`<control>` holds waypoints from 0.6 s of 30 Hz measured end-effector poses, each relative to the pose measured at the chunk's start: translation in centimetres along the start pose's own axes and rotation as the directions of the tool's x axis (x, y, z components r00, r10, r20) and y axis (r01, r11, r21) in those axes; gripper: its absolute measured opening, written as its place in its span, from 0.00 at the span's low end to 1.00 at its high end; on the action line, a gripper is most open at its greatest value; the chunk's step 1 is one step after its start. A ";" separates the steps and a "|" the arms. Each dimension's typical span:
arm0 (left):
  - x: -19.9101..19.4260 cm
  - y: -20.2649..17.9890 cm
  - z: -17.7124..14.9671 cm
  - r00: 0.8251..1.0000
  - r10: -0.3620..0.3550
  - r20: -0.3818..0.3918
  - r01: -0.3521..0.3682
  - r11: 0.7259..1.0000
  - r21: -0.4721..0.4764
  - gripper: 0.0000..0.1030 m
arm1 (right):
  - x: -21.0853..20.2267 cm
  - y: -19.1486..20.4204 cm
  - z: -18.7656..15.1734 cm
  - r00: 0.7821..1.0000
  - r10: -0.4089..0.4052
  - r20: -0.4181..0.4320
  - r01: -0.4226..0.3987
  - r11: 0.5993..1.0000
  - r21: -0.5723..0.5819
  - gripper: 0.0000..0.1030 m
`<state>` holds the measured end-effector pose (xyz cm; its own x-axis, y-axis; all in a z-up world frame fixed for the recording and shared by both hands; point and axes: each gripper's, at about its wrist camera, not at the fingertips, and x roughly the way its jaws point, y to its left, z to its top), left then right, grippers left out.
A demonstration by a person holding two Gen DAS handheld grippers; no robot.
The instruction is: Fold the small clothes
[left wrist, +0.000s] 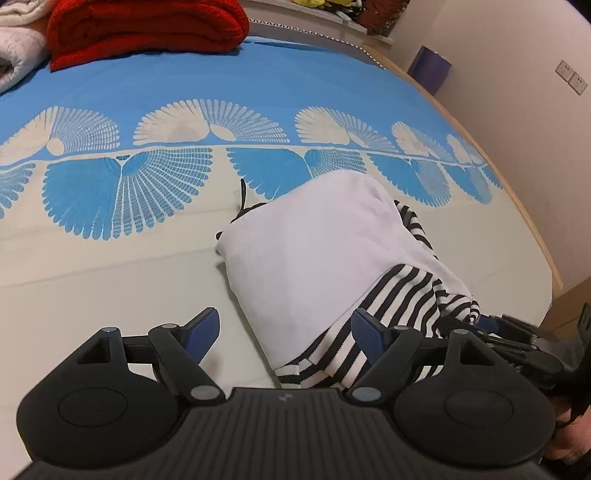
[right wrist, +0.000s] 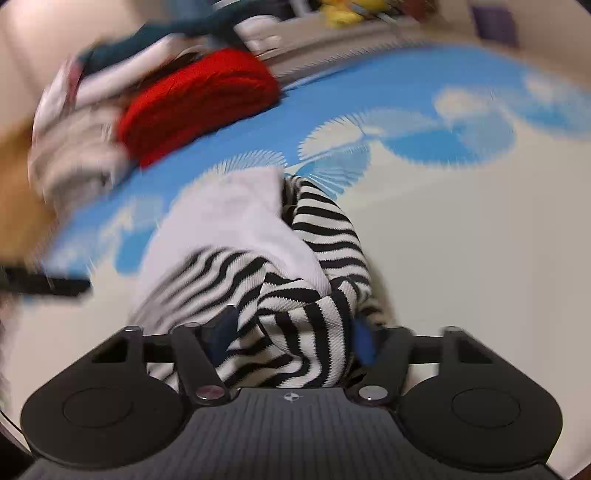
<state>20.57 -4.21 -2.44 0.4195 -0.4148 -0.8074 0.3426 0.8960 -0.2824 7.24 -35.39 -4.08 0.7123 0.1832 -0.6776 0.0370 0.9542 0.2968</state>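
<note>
Left gripper [left wrist: 284, 334]: jaws wide apart, nothing between the blue textured pads [left wrist: 202, 330]; right pad sits against the striped hem. Garment [left wrist: 325, 258] lies just ahead and right of it on the bedsheet [left wrist: 110, 258]: smooth white knit panel on top, black-and-white striped ribbed knit at the edges, folded into a rough block. Right gripper [right wrist: 291, 332]: jaws spread, bunched striped fabric [right wrist: 295, 325] fills the gap between the fingers; can't tell if it's actually clamped, frame is motion-blurred. Sheet is flat cream with blue fan-shaped prints. Far ahead-left: folded red knit [left wrist: 147, 29], thick, rounded edges, beside pale folded textiles [left wrist: 18, 55]. No containers in view.
</note>
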 end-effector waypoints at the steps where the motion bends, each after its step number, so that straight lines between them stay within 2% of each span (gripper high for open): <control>1: -0.1 0.0 0.0 1.000 0.001 0.002 -0.001 1.000 0.001 0.80 | 0.0 0.7 -0.2 1.000 -0.026 0.001 0.026 0.998 -0.062 0.35; 3: -0.2 0.2 0.0 1.000 0.001 0.004 -0.001 1.000 -0.004 0.80 | -0.4 1.2 -0.4 0.999 -0.042 0.018 0.044 0.993 -0.112 0.11; 5: -0.2 0.3 0.0 1.000 -0.004 0.007 0.004 1.000 -0.007 0.80 | -1.4 0.8 0.0 0.999 -0.007 0.042 0.010 0.997 -0.072 0.09; 7: -0.3 0.1 0.0 1.000 -0.012 0.009 0.012 1.000 -0.007 0.80 | -3.3 -0.4 0.8 0.991 0.104 0.088 -0.107 0.994 0.033 0.08; 8: -0.3 0.0 0.1 1.000 -0.017 0.011 0.017 1.000 -0.003 0.80 | -4.6 -1.3 1.3 0.974 0.186 0.132 -0.201 0.974 0.107 0.08; 9: -0.4 -0.1 0.1 1.000 -0.023 0.013 0.023 1.000 0.002 0.80 | -5.8 -2.5 1.7 0.945 0.272 0.181 -0.305 0.933 0.192 0.07; 10: -0.5 -0.3 0.1 0.999 -0.031 0.015 0.031 0.999 0.010 0.80 | -6.5 -3.5 1.8 0.926 0.315 0.210 -0.362 0.899 0.248 0.07; 11: -0.5 -0.5 0.2 0.999 -0.039 0.016 0.039 0.999 0.022 0.79 | -6.8 -4.3 1.8 0.927 0.308 0.213 -0.361 0.888 0.286 0.07; 12: -0.5 -0.6 0.2 0.999 -0.045 0.016 0.044 0.998 0.033 0.79 | -6.5 -5.1 1.5 0.954 0.245 0.173 -0.289 0.905 0.311 0.07; 13: -0.4 -0.8 0.2 0.999 -0.050 0.017 0.049 0.998 0.041 0.79 | -5.4 -5.9 1.1 0.986 0.147 0.078 -0.164 0.933 0.320 0.06; 14: -0.4 -1.0 0.2 0.998 -0.057 0.014 0.056 0.997 0.047 0.78 | -4.0 -7.0 0.3 0.997 0.065 -0.033 -0.050 0.939 0.341 0.06; 16: -0.2 -1.4 0.1 0.997 -0.072 0.003 0.072 0.996 0.061 0.76 | -2.2 -9.2 -1.6 0.983 -0.004 -0.182 0.082 0.902 0.424 0.07; 18: 0.0 -2.0 0.0 0.996 -0.093 -0.007 0.093 0.991 0.094 0.73 | -2.0 -10.2 -2.2 0.978 -0.004 -0.207 0.102 0.880 0.464 0.07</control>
<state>19.87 -6.03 -1.85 0.3801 -0.4955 -0.7810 0.4574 0.8346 -0.3069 3.91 -44.98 -7.23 0.5514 0.2239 -0.8036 0.4303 0.7489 0.5039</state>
